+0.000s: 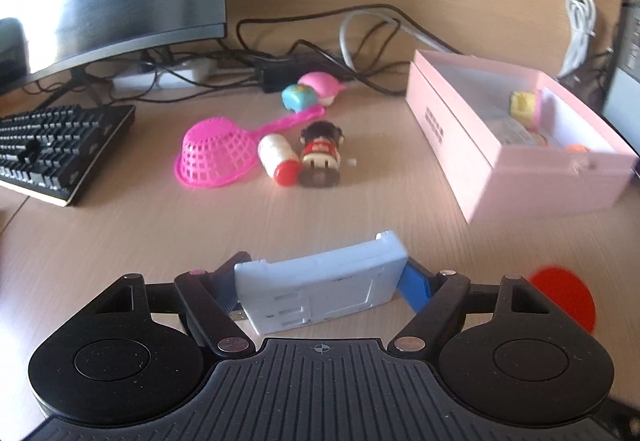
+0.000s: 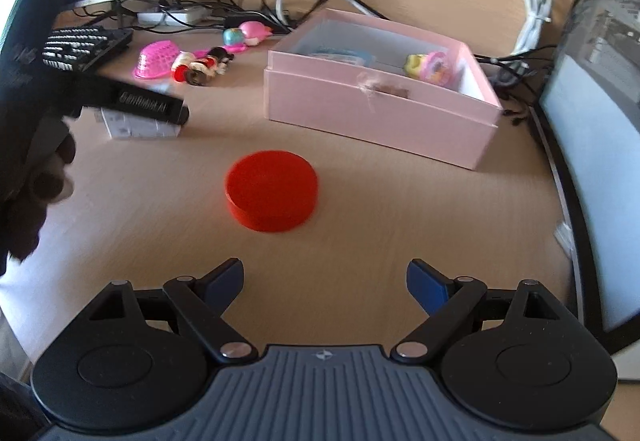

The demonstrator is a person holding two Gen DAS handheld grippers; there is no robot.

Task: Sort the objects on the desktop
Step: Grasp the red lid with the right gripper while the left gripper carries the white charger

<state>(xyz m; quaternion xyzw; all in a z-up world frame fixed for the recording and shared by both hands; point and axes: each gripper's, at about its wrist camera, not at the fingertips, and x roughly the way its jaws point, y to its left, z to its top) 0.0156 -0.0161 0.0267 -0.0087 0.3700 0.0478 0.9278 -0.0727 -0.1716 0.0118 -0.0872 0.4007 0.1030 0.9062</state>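
Pink box (image 2: pixel 380 121) sits open on desk (image 1: pixel 360 201), some toys already inside. Left gripper (image 1: pixel 322 291) clamps pale blue-grey case (image 1: pixel 320 289), likely box-bound: carry right, release over it. Right gripper (image 2: pixel 325 281) spread, empty, facing red puck (image 2: pixel 272 195), probably next.

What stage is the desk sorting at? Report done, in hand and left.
Done: a few small toys already lie inside the pink box. In hand: the left gripper is closed on a pale blue-grey case; the right gripper is open, facing the red disc. Left: that disc, the pink strainer, the bottle, the figurine and two toys behind.
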